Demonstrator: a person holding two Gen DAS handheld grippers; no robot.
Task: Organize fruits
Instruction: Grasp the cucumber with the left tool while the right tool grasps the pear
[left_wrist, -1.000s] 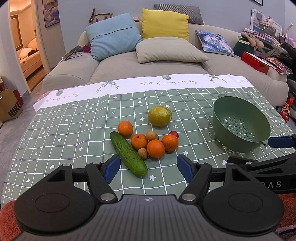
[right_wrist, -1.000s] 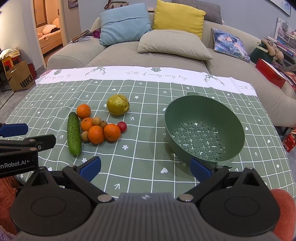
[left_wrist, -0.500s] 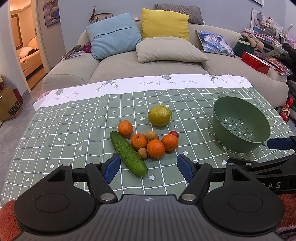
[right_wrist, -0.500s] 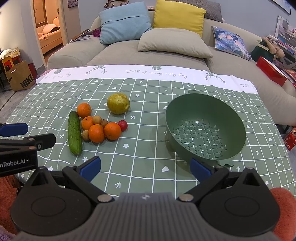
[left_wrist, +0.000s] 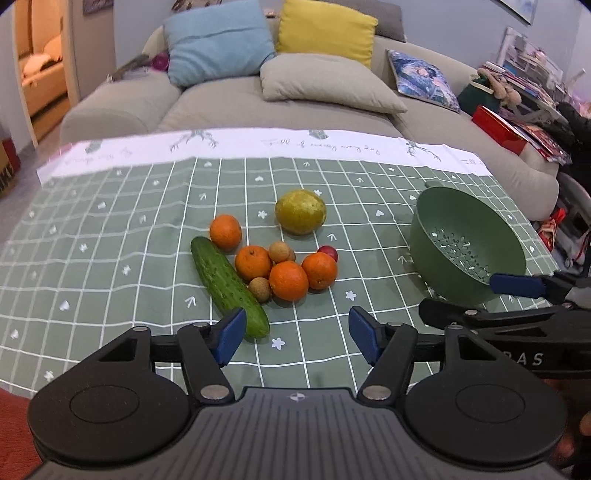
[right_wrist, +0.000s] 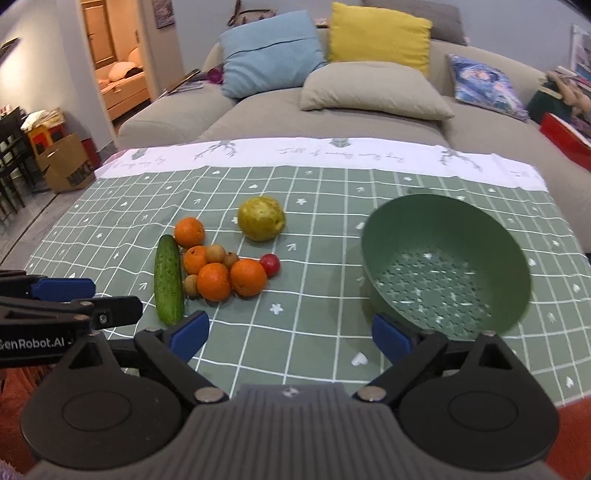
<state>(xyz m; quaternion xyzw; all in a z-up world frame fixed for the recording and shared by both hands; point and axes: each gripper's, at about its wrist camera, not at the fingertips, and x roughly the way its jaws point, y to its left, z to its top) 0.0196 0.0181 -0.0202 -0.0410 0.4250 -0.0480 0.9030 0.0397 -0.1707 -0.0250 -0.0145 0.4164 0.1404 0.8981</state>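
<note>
Left gripper (left_wrist: 297, 332), jaws wide and empty, hovers over the table's near edge; the cucumber (left_wrist: 228, 286) lies just ahead-left, long axis running away leftward. Right gripper (right_wrist: 290, 334), also spread and empty, sits nearer the green colander (right_wrist: 447, 266) toward the right edge.

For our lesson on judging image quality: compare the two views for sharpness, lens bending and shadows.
Left wrist view: fruit sharp, the cucumber crisp; tablecloth grid lines bow outward, a fisheye effect; soft, faint shadows under the oranges. Right wrist view: slightly blurred, most clearly on the colander holes; same bowed grid; sofa soft.
</note>
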